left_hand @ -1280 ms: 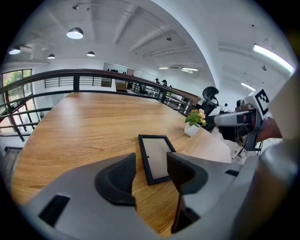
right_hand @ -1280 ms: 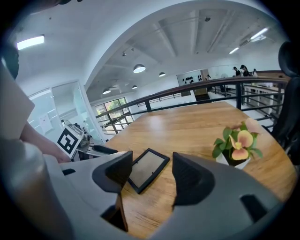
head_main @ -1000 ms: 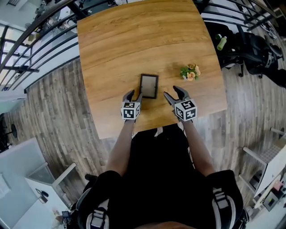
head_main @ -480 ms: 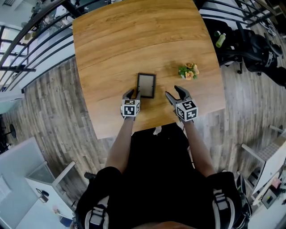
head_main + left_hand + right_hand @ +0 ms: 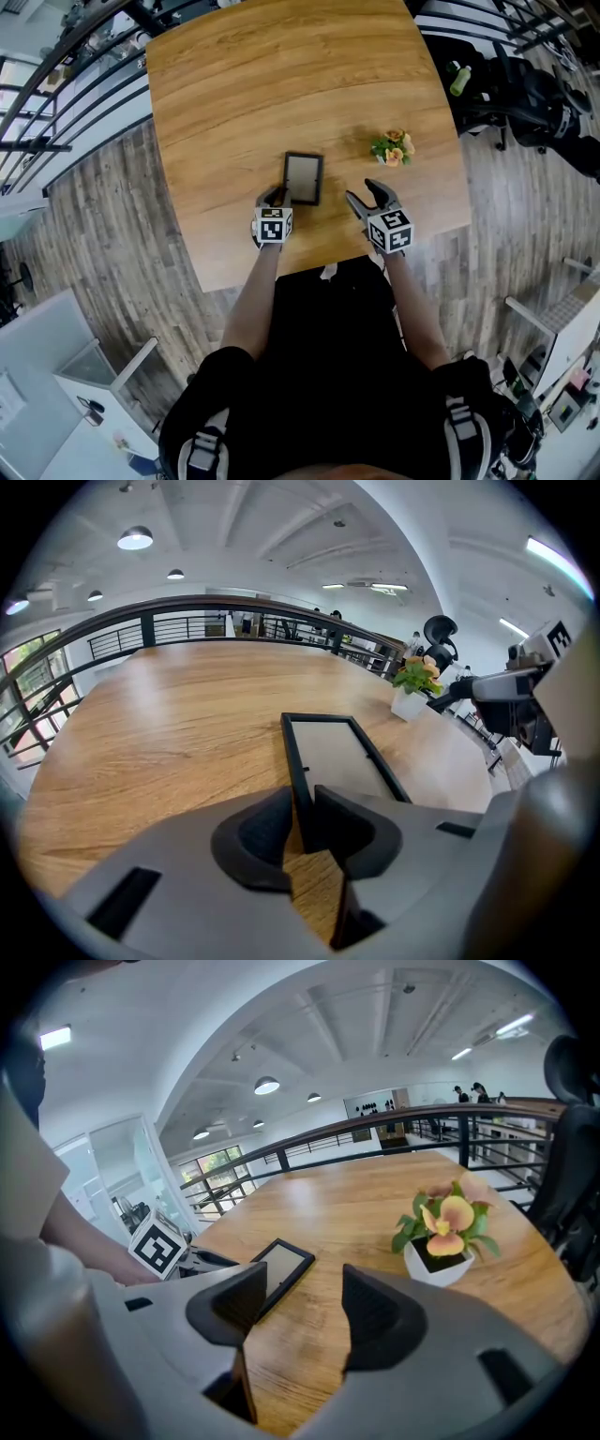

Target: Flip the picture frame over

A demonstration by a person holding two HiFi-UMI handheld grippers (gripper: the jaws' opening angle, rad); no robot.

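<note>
Head view, looking steeply down: a wooden table (image 5: 244,94) with a small dark frame (image 5: 303,178) lying flat near the near edge, about midway along it. A potted plant (image 5: 394,148) stands well apart from it, toward the right edge. The left gripper (image 5: 279,197) reaches the frame's near-left corner. The right gripper (image 5: 364,195) sits between frame and plant, close to the near edge, touching neither. From this height the left jaws' spacing cannot be read.

Left gripper view: the jaws are closing on the frame's left rail. The rail runs straight up between them and both pads look pressed against its sides. The frame still rests flat on the wood, its pale panel facing up. The plant and the right gripper show at the far right.

Right gripper view: the jaws stand spread, with only bare tabletop between them. The frame lies beyond the left-hand jaw, and the left gripper's marker cube sits at its far end. The plant stands ahead to the right, pink and peach blooms in a white pot, a detail the head view leaves too small to tell.
</note>
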